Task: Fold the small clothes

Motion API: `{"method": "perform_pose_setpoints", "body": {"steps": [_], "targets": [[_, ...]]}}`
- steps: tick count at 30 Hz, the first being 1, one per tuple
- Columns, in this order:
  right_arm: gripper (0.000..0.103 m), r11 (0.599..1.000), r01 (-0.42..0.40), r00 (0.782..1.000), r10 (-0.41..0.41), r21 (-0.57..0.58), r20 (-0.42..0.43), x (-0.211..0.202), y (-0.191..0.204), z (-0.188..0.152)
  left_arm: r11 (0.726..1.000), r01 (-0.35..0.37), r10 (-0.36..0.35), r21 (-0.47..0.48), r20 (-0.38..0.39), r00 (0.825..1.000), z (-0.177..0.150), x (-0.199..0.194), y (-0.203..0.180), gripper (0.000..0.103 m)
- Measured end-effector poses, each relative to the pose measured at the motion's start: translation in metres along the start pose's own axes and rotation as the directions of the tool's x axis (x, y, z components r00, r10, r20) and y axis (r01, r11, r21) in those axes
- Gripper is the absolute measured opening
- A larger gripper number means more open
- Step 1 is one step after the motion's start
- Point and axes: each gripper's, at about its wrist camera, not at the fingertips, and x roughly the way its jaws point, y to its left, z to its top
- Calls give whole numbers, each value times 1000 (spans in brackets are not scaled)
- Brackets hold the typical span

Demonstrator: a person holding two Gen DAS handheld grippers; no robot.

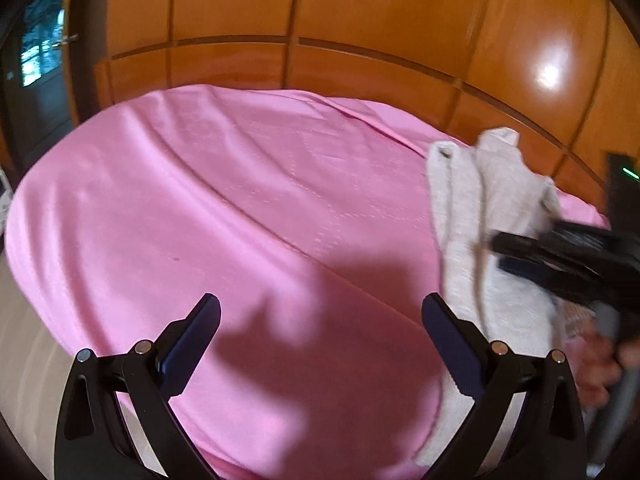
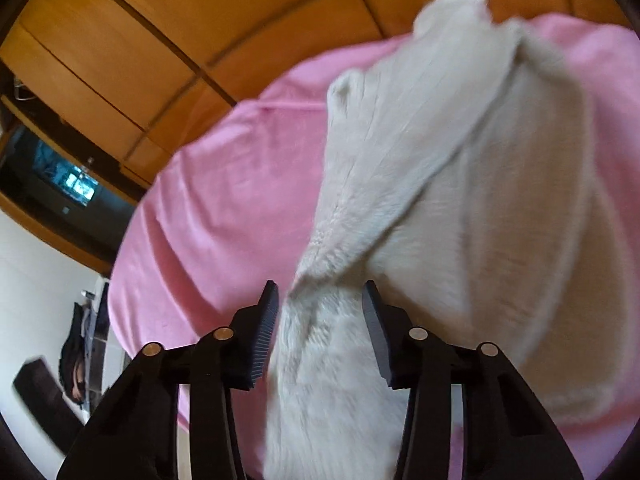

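Note:
A small white fleecy garment (image 2: 460,184) lies on a pink bedsheet (image 2: 224,200). In the left wrist view the garment (image 1: 472,208) is at the right side of the sheet (image 1: 224,208). My right gripper (image 2: 320,300) has its jaws partly apart, one on each side of a bunched fold of the garment; the view is blurred. The right gripper also shows in the left wrist view (image 1: 500,254), reaching in from the right over the garment. My left gripper (image 1: 320,312) is wide open and empty above the pink sheet, its right finger beside the garment's near edge.
Glossy orange wooden wardrobe panels (image 1: 320,20) stand behind the bed. A dark doorway (image 1: 40,60) is at the far left. A white wall and dark hanging items (image 2: 80,352) are at the lower left of the right wrist view.

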Motion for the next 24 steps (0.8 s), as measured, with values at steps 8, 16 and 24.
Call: {"method": "perform_pose_setpoints", "body": {"steps": [8,16,24], "targets": [[6,996,43,983,-28,-75,183,-59,-6,37,975,176,-171,135,-50,984,-6,1,-32,100],[6,933,337,825,-358,126,438,-198,-132,81,881,323,-259,346,-218,941,-23,19,-92,82],[0,754,474,657,-646,454,388,-231,-259,125,813,348,-209,466,-324,923,-38,31,-123,37]]}}
